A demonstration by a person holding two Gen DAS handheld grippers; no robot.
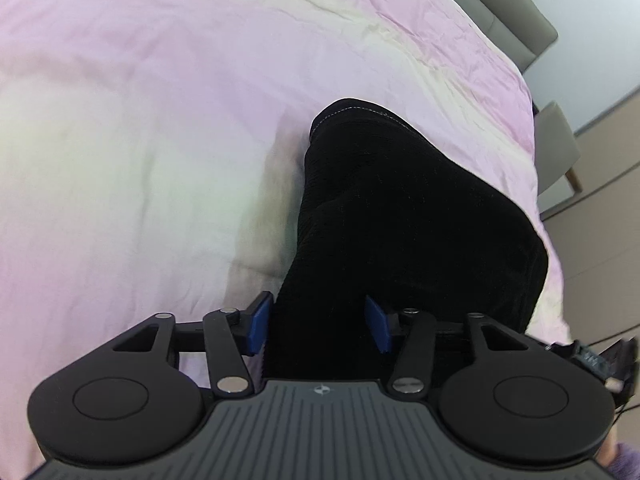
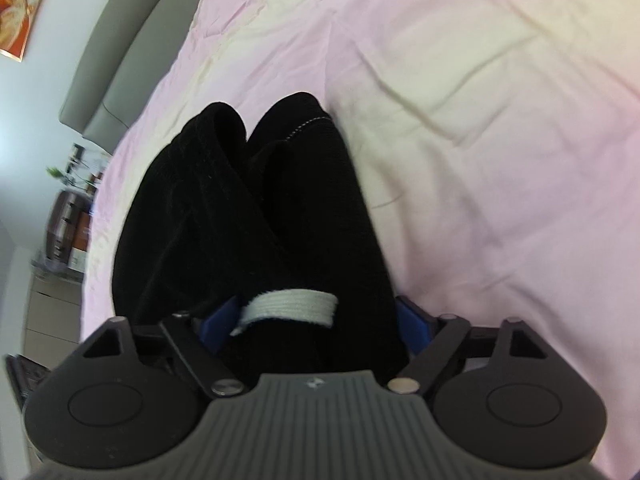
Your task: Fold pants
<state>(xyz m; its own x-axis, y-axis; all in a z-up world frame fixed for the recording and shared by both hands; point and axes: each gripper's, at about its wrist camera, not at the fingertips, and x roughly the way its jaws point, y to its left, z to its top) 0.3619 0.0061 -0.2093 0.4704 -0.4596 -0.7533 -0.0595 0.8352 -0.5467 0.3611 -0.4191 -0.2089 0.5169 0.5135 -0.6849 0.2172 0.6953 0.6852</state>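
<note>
The black pants hang bunched between the two tools above a bed covered with a pink and pale yellow sheet, near the bed's edge on the headboard side.

The left hand-held gripper has its blue pads set apart, with a thick fold of the black cloth filling the space between them; the cloth touches both pads, so the jaws are clamped on the pants. From there the cloth runs forward and drapes down to the sheet, ending in a hem with pale stitching.

The right hand-held gripper likewise has its pads spread around a wad of the pants and is clamped on it. A white ribbed band of the garment lies across the cloth just in front of the left pad. Beyond the jaws two rounded lobes of cloth lie side by side on the sheet.

A grey headboard runs along the bed's far edge. A cluttered cabinet stands beside the bed, and a picture hangs on the wall.
</note>
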